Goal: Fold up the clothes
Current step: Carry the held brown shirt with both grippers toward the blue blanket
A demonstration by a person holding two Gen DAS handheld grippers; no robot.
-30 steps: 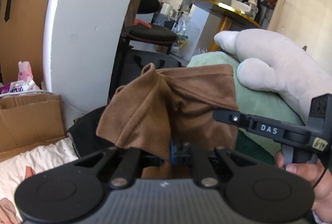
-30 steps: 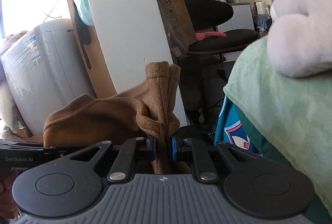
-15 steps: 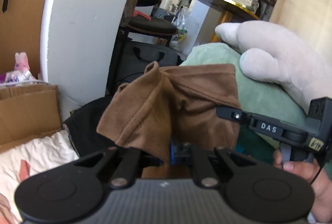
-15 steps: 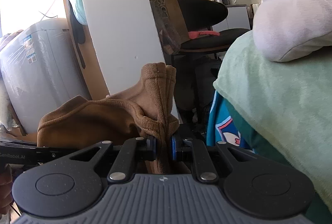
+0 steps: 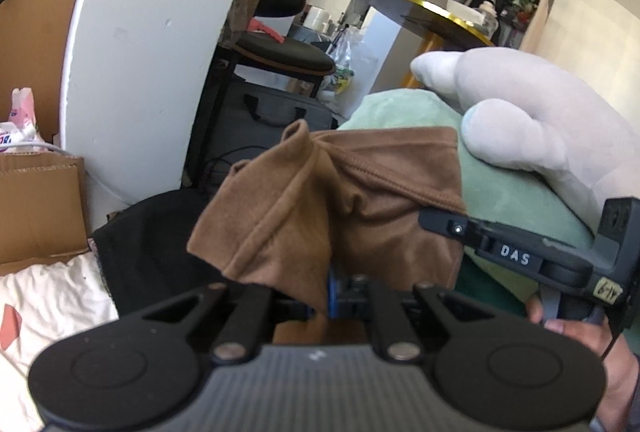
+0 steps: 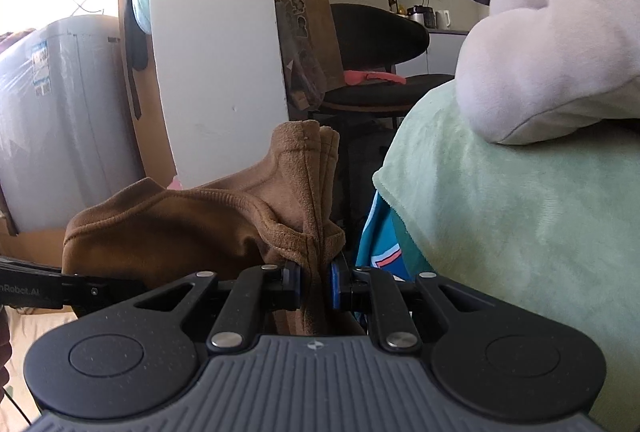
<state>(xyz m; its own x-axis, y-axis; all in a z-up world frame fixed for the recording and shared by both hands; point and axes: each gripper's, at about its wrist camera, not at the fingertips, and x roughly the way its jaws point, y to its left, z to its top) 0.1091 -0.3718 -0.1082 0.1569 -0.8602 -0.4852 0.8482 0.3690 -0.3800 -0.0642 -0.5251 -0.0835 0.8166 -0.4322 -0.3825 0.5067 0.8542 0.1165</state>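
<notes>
Both grippers, left gripper [image 5: 326, 296] and right gripper [image 6: 316, 286], clench the brown garment [image 5: 340, 200] stretched between them; mid-fold, I judge. Next: lay it flat ahead.

My matt black plastic right gripper [image 6: 316, 286] pinches a soft, suede-like brown garment [image 6: 200, 232]. Right of frame, a fleecy green blanket [image 6: 520, 232] lies under a plush grey toy [image 6: 560, 72].
</notes>
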